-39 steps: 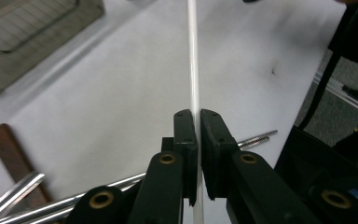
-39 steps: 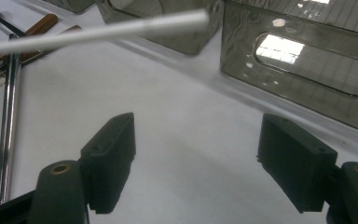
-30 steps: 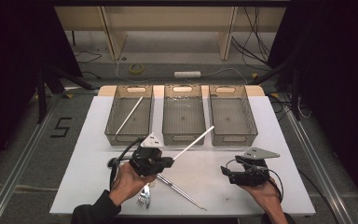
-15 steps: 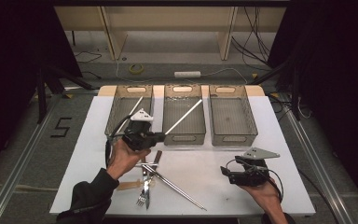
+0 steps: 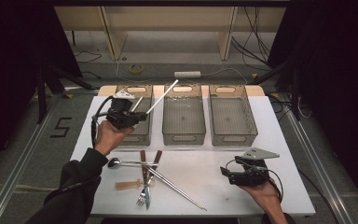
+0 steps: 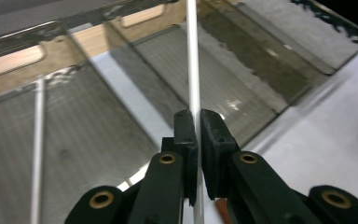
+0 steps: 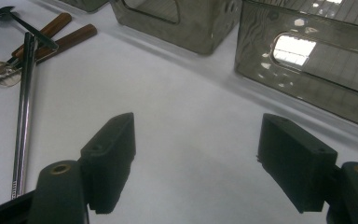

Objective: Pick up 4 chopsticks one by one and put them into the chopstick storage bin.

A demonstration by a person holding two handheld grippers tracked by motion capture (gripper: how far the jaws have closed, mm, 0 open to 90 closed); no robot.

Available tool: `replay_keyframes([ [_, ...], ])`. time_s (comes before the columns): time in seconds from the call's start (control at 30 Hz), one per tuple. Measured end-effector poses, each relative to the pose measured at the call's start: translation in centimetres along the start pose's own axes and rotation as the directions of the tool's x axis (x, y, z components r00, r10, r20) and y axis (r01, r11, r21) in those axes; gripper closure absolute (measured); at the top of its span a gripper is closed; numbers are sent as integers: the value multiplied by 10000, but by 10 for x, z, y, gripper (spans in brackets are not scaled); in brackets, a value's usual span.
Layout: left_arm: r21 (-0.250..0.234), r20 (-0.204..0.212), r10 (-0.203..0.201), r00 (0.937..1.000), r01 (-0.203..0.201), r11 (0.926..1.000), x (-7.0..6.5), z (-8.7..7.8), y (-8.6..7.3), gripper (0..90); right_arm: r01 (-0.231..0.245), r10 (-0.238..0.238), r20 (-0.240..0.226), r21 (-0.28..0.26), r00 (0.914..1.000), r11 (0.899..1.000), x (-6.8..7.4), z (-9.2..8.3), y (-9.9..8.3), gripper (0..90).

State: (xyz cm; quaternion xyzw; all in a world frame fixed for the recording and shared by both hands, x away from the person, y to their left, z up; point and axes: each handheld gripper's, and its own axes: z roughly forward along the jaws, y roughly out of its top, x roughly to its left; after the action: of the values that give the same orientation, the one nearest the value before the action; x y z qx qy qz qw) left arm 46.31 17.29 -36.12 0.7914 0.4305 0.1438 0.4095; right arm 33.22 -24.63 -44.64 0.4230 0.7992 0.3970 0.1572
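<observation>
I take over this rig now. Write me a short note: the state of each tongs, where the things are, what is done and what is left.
Left tongs: shut on a white stick, held above the left bin.
Right tongs: open, holding nothing, low over the table.
Done: one white stick already lies in the left bin.
Left: probably drop the held stick there too, then sort the pile of spoon, fork, wooden-handled pieces and metal rods on the table. The middle bin and right bin look empty.
</observation>
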Motion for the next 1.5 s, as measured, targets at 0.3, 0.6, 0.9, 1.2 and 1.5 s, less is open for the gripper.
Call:
replay_keyframes([
  [0.3,30,-740,-555,9957,559,9984,42,-2,-8,853,14,-14,13,40,10000,10000,0,1,0,285],
  [0.6,222,-1266,-943,9875,979,9950,67,3,-19,853,17,-17,-20,69,10000,10000,1,1,0,285],
  [0.9,605,-1709,-1077,9794,1196,9910,82,13,-26,852,1,-1,-52,70,10000,10000,1,1,0,285],
  [1.2,1082,-1901,-1095,9757,1316,9854,89,24,-26,851,4,-4,-83,65,10000,10000,1,2,0,285],
  [1.5,1820,-2070,-1096,9722,1483,9720,94,39,-28,849,35,-35,-141,36,9999,10000,3,1,0,285],
])
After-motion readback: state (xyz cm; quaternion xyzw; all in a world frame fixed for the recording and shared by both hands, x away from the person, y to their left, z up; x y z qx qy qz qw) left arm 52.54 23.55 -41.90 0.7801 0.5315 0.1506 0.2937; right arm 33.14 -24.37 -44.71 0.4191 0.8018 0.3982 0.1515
